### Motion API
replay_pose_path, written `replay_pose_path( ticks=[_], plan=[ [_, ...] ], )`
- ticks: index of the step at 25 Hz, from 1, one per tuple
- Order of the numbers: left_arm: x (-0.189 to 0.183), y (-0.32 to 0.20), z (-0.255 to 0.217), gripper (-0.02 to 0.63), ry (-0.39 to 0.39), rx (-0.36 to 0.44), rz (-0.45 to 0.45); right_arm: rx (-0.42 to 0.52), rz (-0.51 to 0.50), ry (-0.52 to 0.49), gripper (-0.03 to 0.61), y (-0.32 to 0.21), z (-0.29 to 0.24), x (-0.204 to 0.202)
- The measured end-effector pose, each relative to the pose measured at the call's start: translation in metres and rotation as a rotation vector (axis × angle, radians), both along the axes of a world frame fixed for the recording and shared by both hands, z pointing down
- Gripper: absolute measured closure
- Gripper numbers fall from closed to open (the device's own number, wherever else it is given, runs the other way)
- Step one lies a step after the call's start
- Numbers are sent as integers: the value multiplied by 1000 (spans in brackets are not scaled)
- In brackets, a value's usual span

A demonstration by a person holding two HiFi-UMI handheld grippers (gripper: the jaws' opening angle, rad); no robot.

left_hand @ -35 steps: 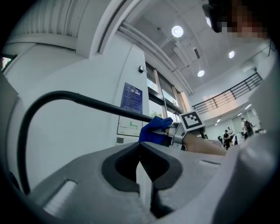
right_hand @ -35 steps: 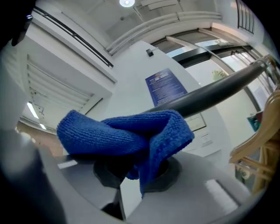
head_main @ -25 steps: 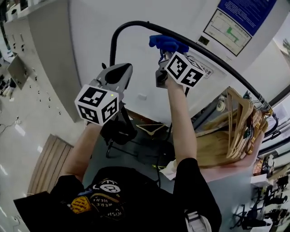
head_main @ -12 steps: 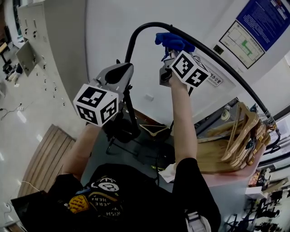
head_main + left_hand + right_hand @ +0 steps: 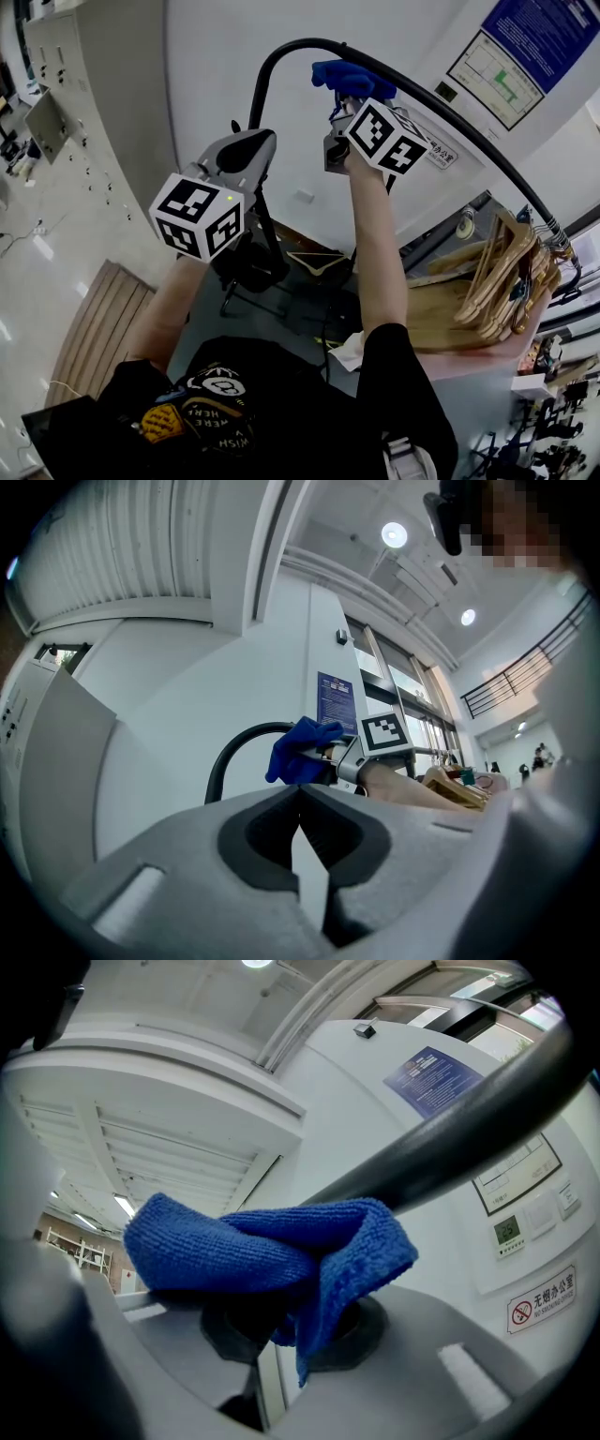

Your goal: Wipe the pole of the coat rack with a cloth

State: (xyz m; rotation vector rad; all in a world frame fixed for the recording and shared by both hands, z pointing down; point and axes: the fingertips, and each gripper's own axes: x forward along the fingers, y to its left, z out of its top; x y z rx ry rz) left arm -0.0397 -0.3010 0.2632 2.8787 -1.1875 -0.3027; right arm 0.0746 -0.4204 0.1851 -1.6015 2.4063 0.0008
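— What do we have overhead?

— The pole (image 5: 487, 1077): a thick black tube that bends up on the left and runs off to our right. Wooden hangers (image 5: 497, 281) crowd its far end.

— And our two tools?

— The right gripper (image 5: 291, 1330) is raised to the pole just past the bend, its jaws pinching the cloth (image 5: 262, 1241). The left gripper (image 5: 302, 803) hangs lower and apart from the pole, with its jaws pressed together on nothing.

— Where exactly is the cloth?

— It is bunched over the right jaws, with its top fold lying against the tube, as far as we can judge. One corner droops below the jaws.

— So how do we wipe well from here?

— We think the fold should do the work, not the jaw tips. We press the thick part of the cloth against the tube and slide along its length at a steady push. We tilt the wrist as the tube slopes so the contact does not break.

— Any traps?

— Only a small part is clamped, so a hard drag could tug the cloth loose. We also ought to slow down before the hangers, so we do not knock them.

— And the left one?

— We see no job for it yet, so it is best kept clear of the stroke.
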Motion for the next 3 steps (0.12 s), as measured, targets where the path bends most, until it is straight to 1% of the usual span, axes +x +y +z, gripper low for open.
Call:
replay_pose_path(
  ticks=[3],
  plan=[
    [0,-1,0,611,1,-3,1,2,1,1,522,0,0,0]
  ],
)
